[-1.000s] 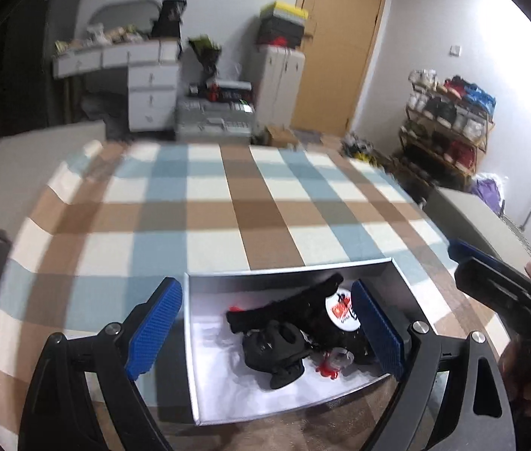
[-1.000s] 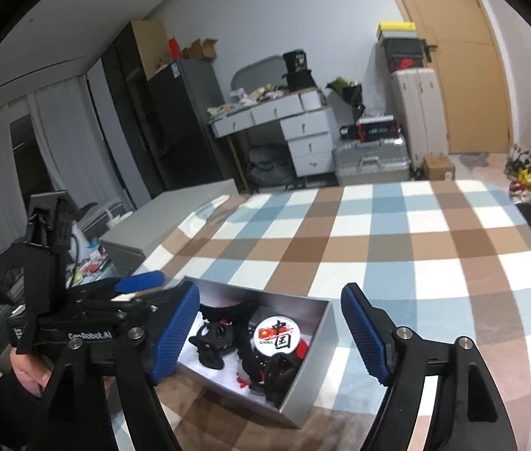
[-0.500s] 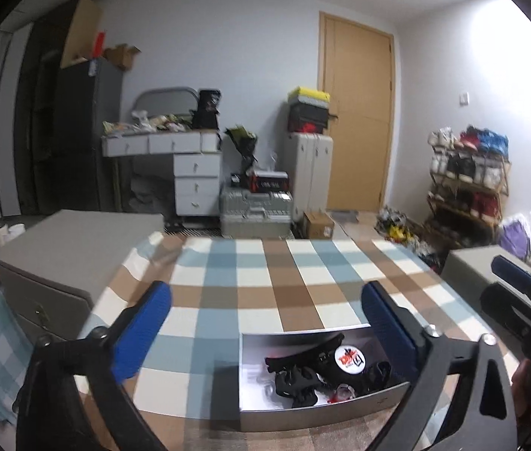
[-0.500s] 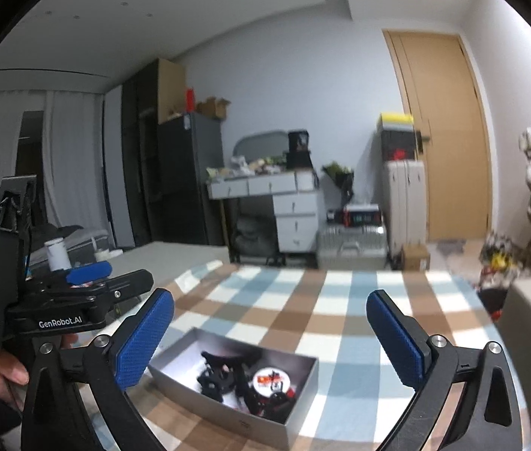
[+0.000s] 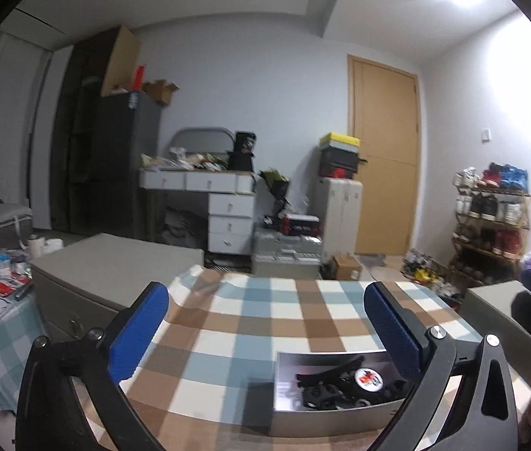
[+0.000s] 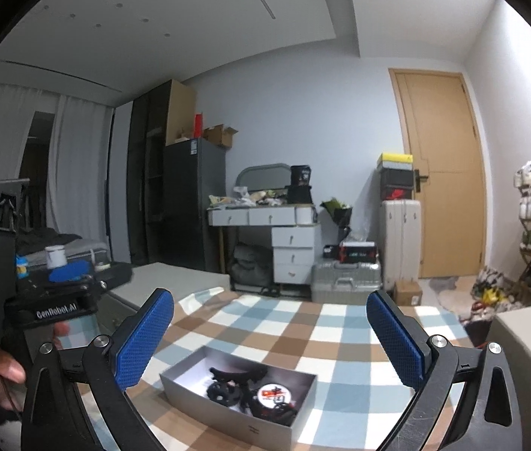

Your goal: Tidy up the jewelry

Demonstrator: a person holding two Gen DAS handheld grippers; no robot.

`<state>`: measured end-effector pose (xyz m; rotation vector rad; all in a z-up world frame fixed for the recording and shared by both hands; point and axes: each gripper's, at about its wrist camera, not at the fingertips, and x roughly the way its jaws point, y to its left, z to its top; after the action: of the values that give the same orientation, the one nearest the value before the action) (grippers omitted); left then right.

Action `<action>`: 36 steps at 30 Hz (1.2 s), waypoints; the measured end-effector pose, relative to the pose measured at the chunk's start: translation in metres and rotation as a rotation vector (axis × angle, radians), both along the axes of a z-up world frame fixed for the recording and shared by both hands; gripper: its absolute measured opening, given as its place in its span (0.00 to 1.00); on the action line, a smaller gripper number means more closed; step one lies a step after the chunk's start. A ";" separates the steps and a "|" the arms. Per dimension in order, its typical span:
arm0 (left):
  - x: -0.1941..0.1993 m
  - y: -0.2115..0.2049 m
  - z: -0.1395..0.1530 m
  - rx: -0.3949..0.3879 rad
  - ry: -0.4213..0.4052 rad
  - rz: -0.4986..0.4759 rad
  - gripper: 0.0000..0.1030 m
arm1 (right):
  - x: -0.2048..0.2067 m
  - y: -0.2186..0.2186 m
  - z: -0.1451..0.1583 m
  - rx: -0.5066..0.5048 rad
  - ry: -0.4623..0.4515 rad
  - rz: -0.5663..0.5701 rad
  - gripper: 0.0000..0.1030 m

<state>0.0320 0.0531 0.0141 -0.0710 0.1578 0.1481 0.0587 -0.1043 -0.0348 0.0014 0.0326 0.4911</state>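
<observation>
Both grippers gape empty above the box of seemingly black jewelry.

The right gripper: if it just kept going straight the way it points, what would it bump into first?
Probably nothing nearby. The right gripper points about level, above the checked tablecloth and grey box; first in line looks like the silver case, though depth is unclear.

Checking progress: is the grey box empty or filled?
Filled: dark pieces and a round red-and-white badge lie inside the grey box.
</observation>
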 end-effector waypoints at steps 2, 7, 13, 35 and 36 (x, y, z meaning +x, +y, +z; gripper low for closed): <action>-0.003 0.001 -0.003 0.009 -0.024 0.030 0.99 | -0.002 -0.002 -0.004 0.001 -0.001 -0.010 1.00; -0.002 0.003 -0.020 0.032 -0.001 0.049 0.99 | -0.004 -0.008 -0.021 -0.006 -0.015 -0.048 1.00; 0.003 0.006 -0.045 0.029 0.053 0.030 0.99 | 0.003 -0.003 -0.044 -0.066 0.012 -0.086 1.00; 0.009 -0.003 -0.062 0.055 0.161 -0.019 0.99 | 0.033 -0.004 -0.071 -0.118 0.202 -0.097 1.00; 0.008 -0.003 -0.062 0.055 0.163 -0.020 0.99 | 0.033 -0.005 -0.071 -0.117 0.202 -0.097 1.00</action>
<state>0.0400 0.0497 -0.0476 -0.0023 0.3164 0.1380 0.0916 -0.1088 -0.1059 -0.0622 0.2580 0.3899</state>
